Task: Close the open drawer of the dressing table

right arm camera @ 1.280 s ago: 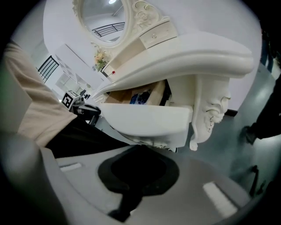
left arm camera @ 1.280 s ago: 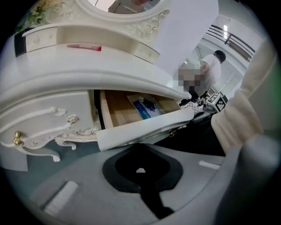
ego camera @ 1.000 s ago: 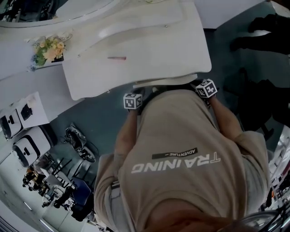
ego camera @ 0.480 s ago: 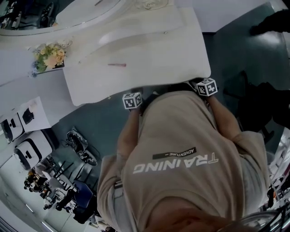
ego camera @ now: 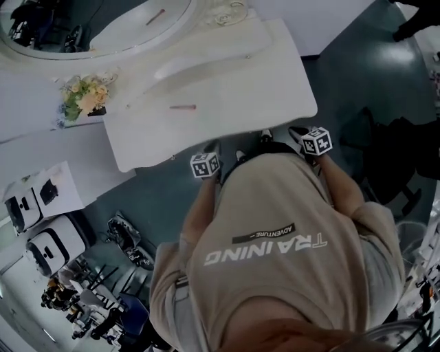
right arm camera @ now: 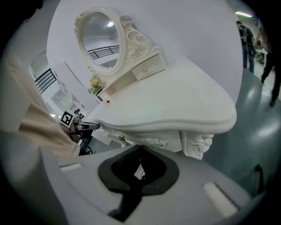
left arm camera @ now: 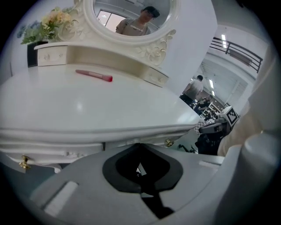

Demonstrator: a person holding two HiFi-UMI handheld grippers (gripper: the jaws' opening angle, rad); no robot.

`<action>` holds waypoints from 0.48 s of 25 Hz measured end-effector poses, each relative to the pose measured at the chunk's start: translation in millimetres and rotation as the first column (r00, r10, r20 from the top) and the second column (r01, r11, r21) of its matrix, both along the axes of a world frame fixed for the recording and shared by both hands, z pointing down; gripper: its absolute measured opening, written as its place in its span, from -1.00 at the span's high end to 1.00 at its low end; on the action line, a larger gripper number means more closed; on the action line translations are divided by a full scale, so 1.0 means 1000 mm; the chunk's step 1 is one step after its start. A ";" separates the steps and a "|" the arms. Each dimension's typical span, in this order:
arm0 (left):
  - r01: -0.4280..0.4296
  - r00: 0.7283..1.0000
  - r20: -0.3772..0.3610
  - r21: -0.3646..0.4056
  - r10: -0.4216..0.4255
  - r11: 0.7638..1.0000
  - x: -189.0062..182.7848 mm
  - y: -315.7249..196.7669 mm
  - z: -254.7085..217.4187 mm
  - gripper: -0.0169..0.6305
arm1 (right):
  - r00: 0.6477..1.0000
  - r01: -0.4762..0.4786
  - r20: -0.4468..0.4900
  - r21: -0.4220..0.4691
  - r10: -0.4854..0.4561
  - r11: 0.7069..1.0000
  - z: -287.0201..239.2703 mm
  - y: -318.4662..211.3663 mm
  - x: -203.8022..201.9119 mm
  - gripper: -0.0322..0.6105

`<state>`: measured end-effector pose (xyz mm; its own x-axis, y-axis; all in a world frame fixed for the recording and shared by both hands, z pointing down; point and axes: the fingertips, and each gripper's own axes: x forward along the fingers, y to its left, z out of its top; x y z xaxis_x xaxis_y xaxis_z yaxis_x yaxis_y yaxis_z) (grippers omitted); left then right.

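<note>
The white dressing table (ego camera: pixel 206 103) fills the upper head view, and no drawer sticks out past its front edge there. In the left gripper view the drawer front (left arm camera: pixel 66 151) sits under the tabletop, with a brass knob (left arm camera: pixel 169 142). My left gripper (left arm camera: pixel 139 146) is shut and empty just in front of it; its marker cube (ego camera: pixel 205 165) shows below the table edge. My right gripper (right arm camera: pixel 140 148) is also shut and empty, facing the carved front and its knob (right arm camera: pixel 162 144). Its cube (ego camera: pixel 316 141) is at the table's right corner. My torso hides both grippers' tips in the head view.
A pink pen (ego camera: pixel 183 107) lies on the tabletop, with flowers (ego camera: pixel 86 96) and an oval mirror (ego camera: pixel 103 20) behind. A carved table leg (right arm camera: pixel 197 145) stands to the right. Boxes (ego camera: pixel 41 237) and gear crowd the floor at left. People stand far right (right arm camera: pixel 246 39).
The strip of drawer that stuck out under the table's front edge a second ago has slid out of sight beneath the top. Both grippers stayed close to that edge.
</note>
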<state>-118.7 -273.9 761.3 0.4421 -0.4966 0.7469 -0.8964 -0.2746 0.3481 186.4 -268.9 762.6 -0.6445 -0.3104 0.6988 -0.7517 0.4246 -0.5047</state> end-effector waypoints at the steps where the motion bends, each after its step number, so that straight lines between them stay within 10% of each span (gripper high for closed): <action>1: -0.012 1.000 -0.004 0.026 0.012 1.000 -0.001 0.000 -0.006 0.94 | 1.000 0.015 0.002 0.019 -0.015 1.000 -0.005 0.002 -0.003 0.89; 7: -0.141 0.989 0.071 0.165 0.131 0.976 -0.022 0.010 -0.050 0.94 | 0.997 -0.044 0.073 0.140 0.034 0.989 -0.055 0.000 -0.040 0.89; 12: -0.154 0.988 0.059 0.390 0.142 0.908 -0.014 -0.021 -0.129 0.94 | 0.998 -0.062 -0.001 0.354 0.066 0.933 -0.125 -0.034 -0.057 0.89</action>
<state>-132.4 -294.5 632.0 0.5146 -0.6825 0.5190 -0.8428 -0.5138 0.1601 129.4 -302.6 637.9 -0.6071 -0.5789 0.5443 -0.7883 0.5247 -0.3213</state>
